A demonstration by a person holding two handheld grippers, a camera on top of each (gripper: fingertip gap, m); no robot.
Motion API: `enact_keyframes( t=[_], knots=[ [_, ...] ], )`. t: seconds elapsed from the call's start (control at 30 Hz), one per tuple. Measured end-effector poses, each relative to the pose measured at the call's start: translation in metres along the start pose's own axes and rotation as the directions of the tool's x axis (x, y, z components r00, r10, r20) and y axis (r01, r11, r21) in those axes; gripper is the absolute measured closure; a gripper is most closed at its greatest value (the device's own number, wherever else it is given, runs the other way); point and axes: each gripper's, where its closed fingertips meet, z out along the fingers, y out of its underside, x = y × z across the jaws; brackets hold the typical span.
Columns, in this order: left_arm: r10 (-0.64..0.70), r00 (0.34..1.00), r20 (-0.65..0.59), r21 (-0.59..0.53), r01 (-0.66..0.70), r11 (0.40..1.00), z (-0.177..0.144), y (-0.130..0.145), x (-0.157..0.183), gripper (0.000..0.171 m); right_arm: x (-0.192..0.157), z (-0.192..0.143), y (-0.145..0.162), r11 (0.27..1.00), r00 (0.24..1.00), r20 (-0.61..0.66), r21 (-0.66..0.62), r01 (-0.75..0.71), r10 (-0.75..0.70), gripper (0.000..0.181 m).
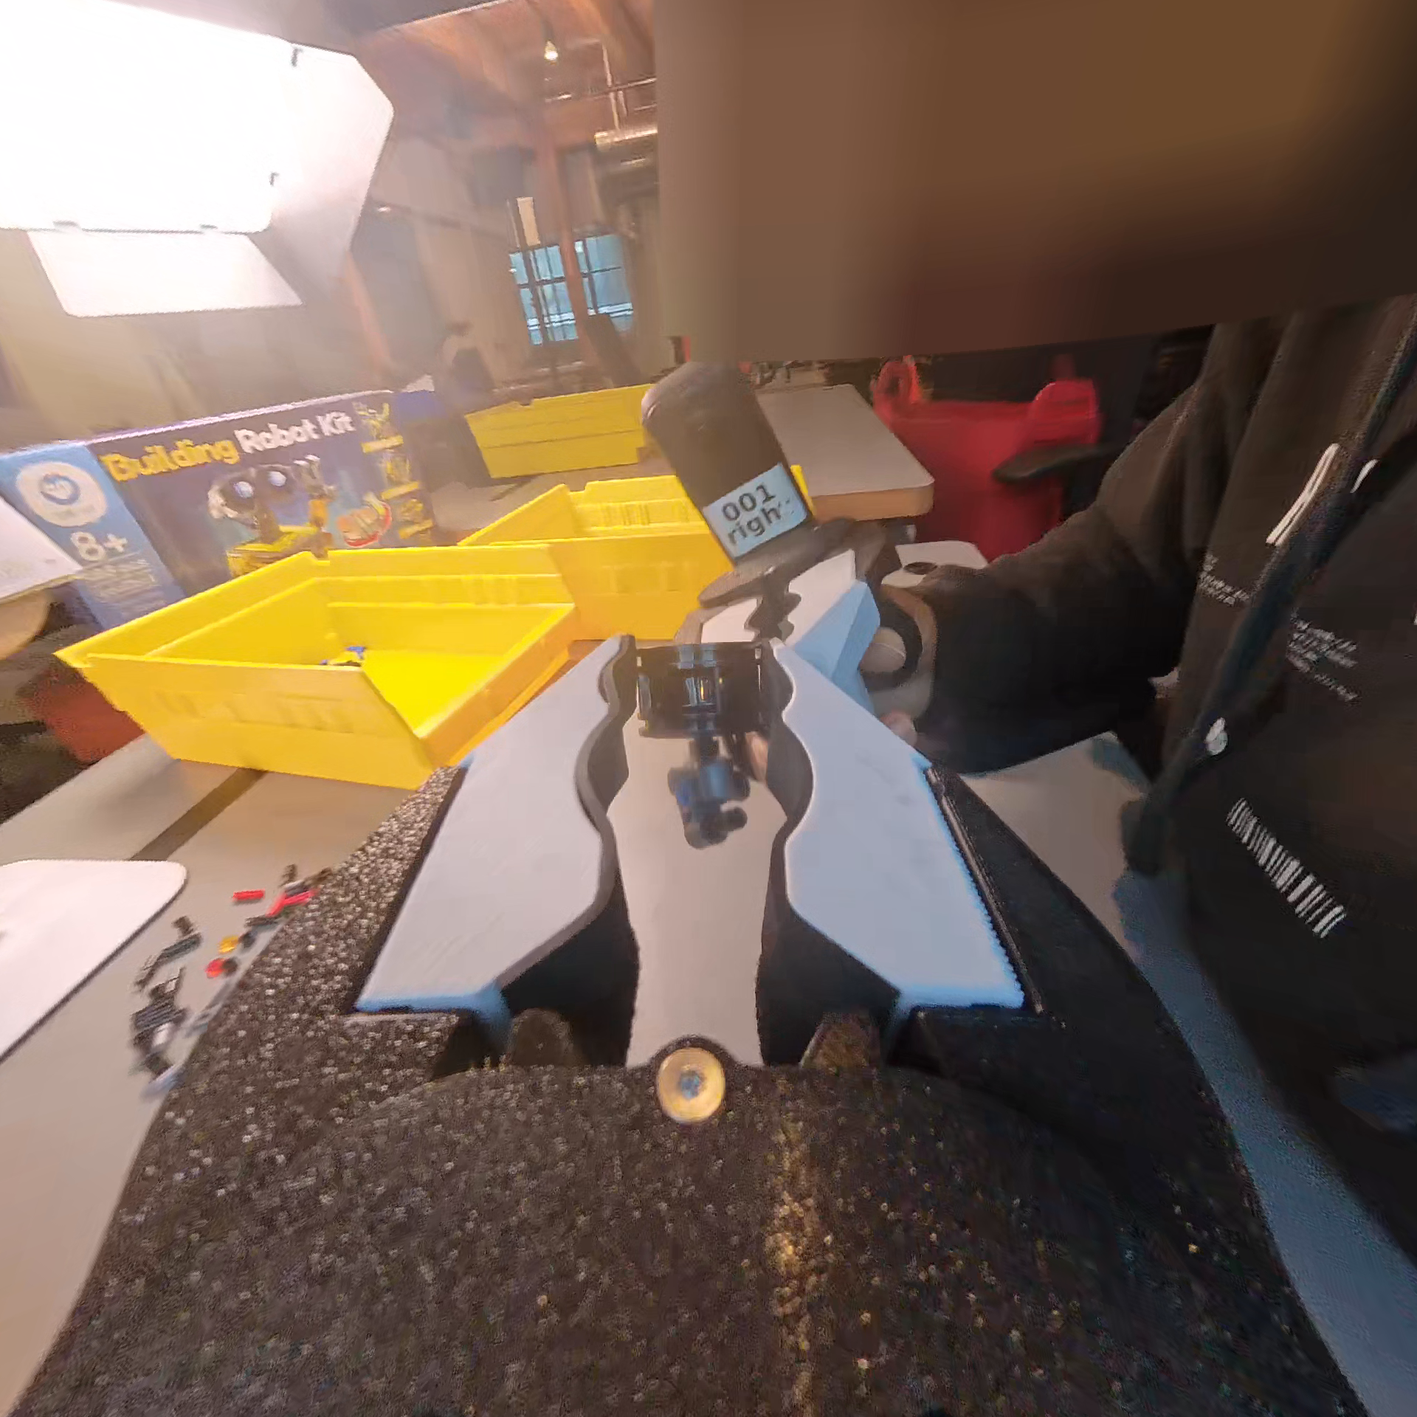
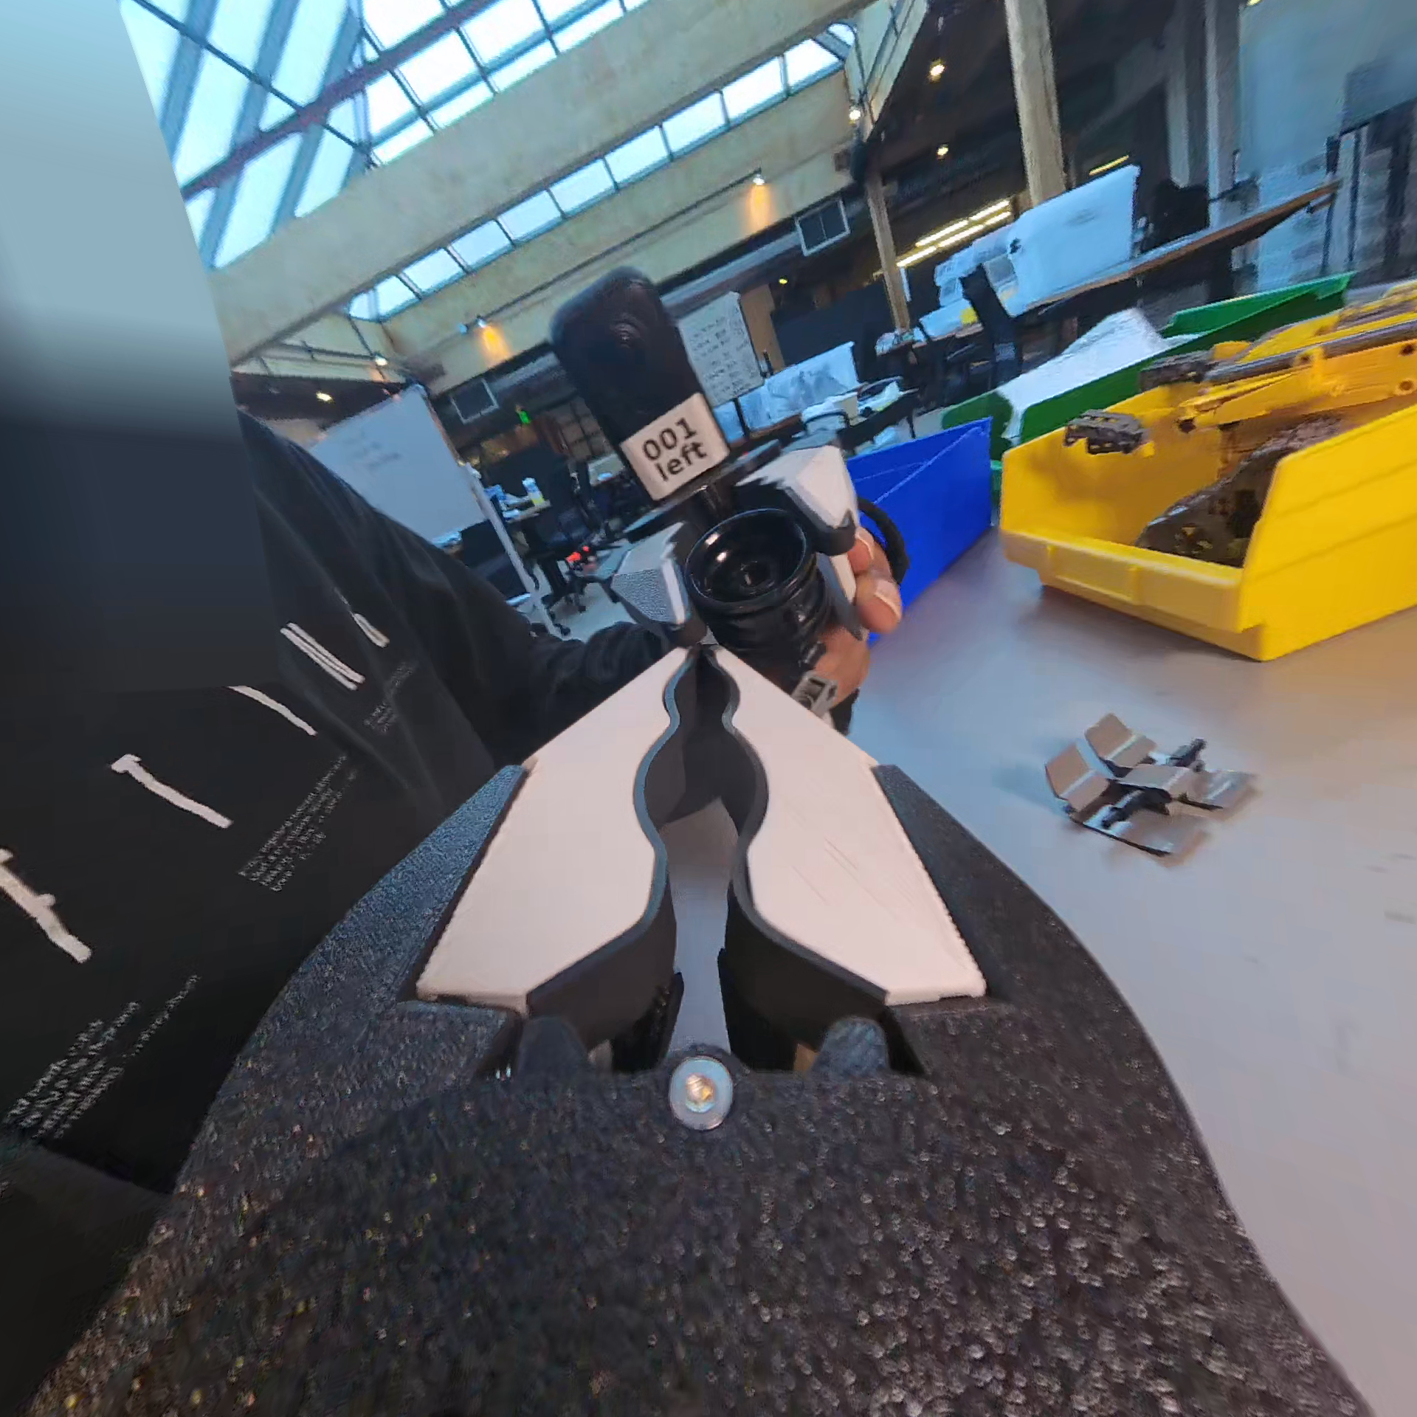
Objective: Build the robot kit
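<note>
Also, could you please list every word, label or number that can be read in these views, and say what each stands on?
I won't quote writing; these things bear it:
Blue cardboard box behind the yellow plastic bins: large, clear print.
White label on a black cylindrical camera: short, clear.
Second white label, right wrist view: short, clear.
Person's black garment: white print, small lines blurred.
Whiteboard: too blurred.

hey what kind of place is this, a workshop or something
Probably a large shared workshop or maker space. Skylights run along a high ceiling, long workbenches stand at the back, and yellow parts bins sit on the grey table beside a building-kit box.
</note>
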Motion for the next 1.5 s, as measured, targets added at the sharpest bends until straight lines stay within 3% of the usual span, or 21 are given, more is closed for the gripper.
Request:
enact_keyframes(
  t=[0.23, 0.3, 0.47, 0.6, 0.77, 0.93, 1.07, 1.27, 1.4, 1.5],
  knots=[
    [-0.255, 0.967, -0.031, 0.166, 0.256, 0.952, -0.013, -0.006, -0.012, 0.14, 0.014, -0.006, 0.006, 1.0, 0.997, -0.074, -0.001, 0.024, -0.024, 0.181],
    [-0.331, 0.943, -0.04, 0.227, 0.331, 0.916, -0.017, -0.011, -0.023, 0.14, 0.019, -0.01, 0.006, 1.0, 0.996, -0.086, 0.014, 0.006, -0.005, 0.181],
    [-0.476, 0.876, -0.081, 0.327, 0.475, 0.817, -0.019, -0.012, -0.039, 0.14, 0.032, -0.009, 0.011, 1.0, 0.987, -0.161, -0.004, 0.005, -0.005, 0.16],
    [-0.532, 0.835, -0.142, 0.362, 0.544, 0.757, -0.01, -0.013, -0.036, 0.14, 0.037, 0.001, 0.009, 0.998, 0.985, -0.163, 0.041, -0.055, 0.061, 0.148],
    [-0.518, 0.839, -0.165, 0.348, 0.541, 0.766, -0.002, -0.01, -0.027, 0.14, 0.031, -0.003, -0.005, 0.987, 0.989, -0.103, 0.131, -0.095, 0.108, 0.162],
    [-0.399, 0.909, -0.12, 0.187, 0.415, 0.89, -0.001, 0.005, -0.012, 0.14, 0.029, -0.025, -0.014, 0.997, 0.993, -0.117, 0.079, 0.01, 0.0, 0.166],
    [-0.3, 0.949, -0.098, 0.0, 0.301, 0.954, 0.004, 0.028, 0.002, 0.14, 0.026, -0.035, -0.007, 0.978, 0.969, -0.146, -0.098, 0.185, -0.198, 0.167],
    [-0.238, 0.963, -0.126, -0.251, 0.201, 0.947, 0.008, 0.061, 0.025, 0.132, 0.023, -0.038, 0.024, 0.905, 0.941, -0.097, -0.323, 0.277, -0.323, 0.167],
    [-0.205, 0.97, -0.129, -0.331, 0.152, 0.931, 0.012, 0.077, 0.036, 0.137, 0.021, -0.037, 0.047, 0.847, 0.938, -0.043, -0.444, 0.291, -0.345, 0.167],
    [-0.209, 0.971, -0.118, -0.364, 0.153, 0.919, 0.015, 0.088, 0.039, 0.138, 0.02, -0.035, 0.049, 0.842, 0.935, -0.034, -0.447, 0.302, -0.353, 0.168]
  ],
)
